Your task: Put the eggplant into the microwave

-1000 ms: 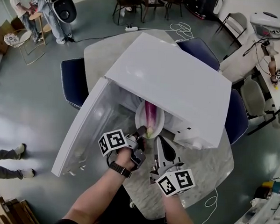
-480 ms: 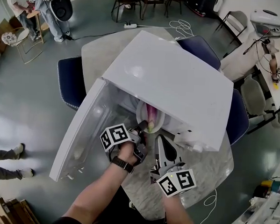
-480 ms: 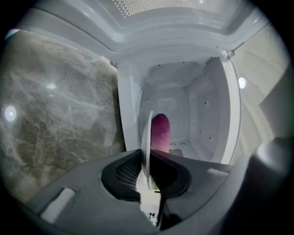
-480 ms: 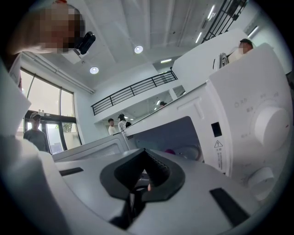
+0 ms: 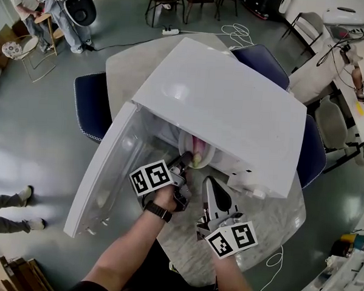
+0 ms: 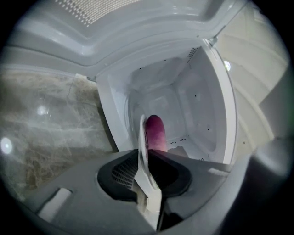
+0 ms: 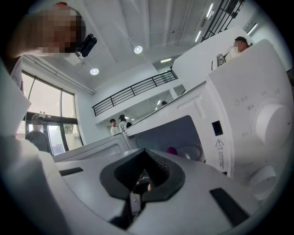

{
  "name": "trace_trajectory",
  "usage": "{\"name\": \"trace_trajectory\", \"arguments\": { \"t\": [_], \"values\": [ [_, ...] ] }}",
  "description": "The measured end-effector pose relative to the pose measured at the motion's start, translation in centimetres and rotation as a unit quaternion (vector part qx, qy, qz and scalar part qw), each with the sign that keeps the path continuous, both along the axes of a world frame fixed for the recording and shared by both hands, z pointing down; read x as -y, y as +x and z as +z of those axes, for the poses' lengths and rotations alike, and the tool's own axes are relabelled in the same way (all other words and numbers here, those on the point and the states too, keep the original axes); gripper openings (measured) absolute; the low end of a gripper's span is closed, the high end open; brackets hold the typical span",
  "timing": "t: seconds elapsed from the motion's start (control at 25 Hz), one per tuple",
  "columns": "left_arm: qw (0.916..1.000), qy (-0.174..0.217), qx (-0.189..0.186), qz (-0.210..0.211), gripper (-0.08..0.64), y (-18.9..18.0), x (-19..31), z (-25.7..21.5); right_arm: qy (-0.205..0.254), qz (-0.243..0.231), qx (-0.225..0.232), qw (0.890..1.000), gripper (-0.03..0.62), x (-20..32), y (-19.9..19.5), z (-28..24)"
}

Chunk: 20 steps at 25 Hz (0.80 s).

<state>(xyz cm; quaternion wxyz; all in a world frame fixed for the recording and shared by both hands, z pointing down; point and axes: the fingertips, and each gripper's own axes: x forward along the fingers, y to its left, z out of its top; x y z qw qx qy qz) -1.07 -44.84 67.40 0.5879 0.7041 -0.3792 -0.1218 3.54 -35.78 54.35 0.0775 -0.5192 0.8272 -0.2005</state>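
Observation:
A white microwave [image 5: 226, 114] stands on the round marble table [image 5: 275, 220] with its door [image 5: 107, 174] swung open to the left. My left gripper [image 5: 179, 169] is shut on the rim of a white plate [image 5: 201, 154] that carries the purple eggplant [image 5: 196, 147]; plate and eggplant lie partly inside the cavity. In the left gripper view the plate [image 6: 143, 147] shows edge-on between the jaws, the eggplant [image 6: 155, 133] beyond it inside the white cavity [image 6: 170, 92]. My right gripper [image 5: 209, 184] hangs shut and empty just right of the plate, in front of the control panel [image 7: 257, 114].
Dark blue chairs [image 5: 90, 106] [image 5: 309, 154] ring the table. The open door blocks the left side. People stand at the far left [image 5: 61, 8], and a power strip with cable [image 5: 173, 32] lies on the floor beyond the table.
The left gripper has pushed the plate with the eggplant deeper into the microwave, so less of it shows below the top. The right gripper has barely moved.

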Motion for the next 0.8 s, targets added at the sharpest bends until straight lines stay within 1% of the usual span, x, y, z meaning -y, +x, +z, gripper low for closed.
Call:
{"name": "trace_trajectory", "arguments": {
  "t": [0.04,0.08,0.16,0.28,0.48,0.68,0.72,0.8],
  "values": [
    [0.9999,0.012,0.010,0.004,0.041,-0.1,0.1,-0.2,0.000,-0.001,0.001,1.000,0.002,0.0,0.0,0.0],
    [0.9995,0.023,0.019,0.008,0.102,-0.1,0.2,-0.4,-0.001,-0.002,0.002,1.000,0.002,0.0,0.0,0.0],
    [0.9984,0.041,0.037,0.011,0.104,-0.4,0.1,-0.9,-0.001,-0.003,0.004,1.000,0.002,0.0,0.0,0.0],
    [0.9968,0.056,0.057,0.000,0.104,-1.1,-0.3,-1.5,-0.002,-0.005,0.005,1.000,0.002,-0.1,0.2,-0.1],
    [0.9962,0.049,0.072,-0.009,0.103,-1.3,-1.4,-1.4,-0.003,-0.008,0.006,1.000,0.002,-0.1,0.3,-0.2],
    [0.9966,0.033,0.070,-0.027,0.099,-1.2,-1.5,-0.9,-0.001,-0.010,0.008,1.000,0.002,0.0,0.5,-0.2],
    [0.9966,0.032,0.070,-0.031,0.067,-1.2,-1.3,-0.9,-0.001,-0.010,0.008,1.000,0.002,0.0,0.5,-0.3],
    [0.9965,0.031,0.069,-0.036,0.052,-1.2,-0.9,-1.1,0.000,-0.010,0.009,1.000,0.002,0.0,0.7,-0.3]
  ]
}}
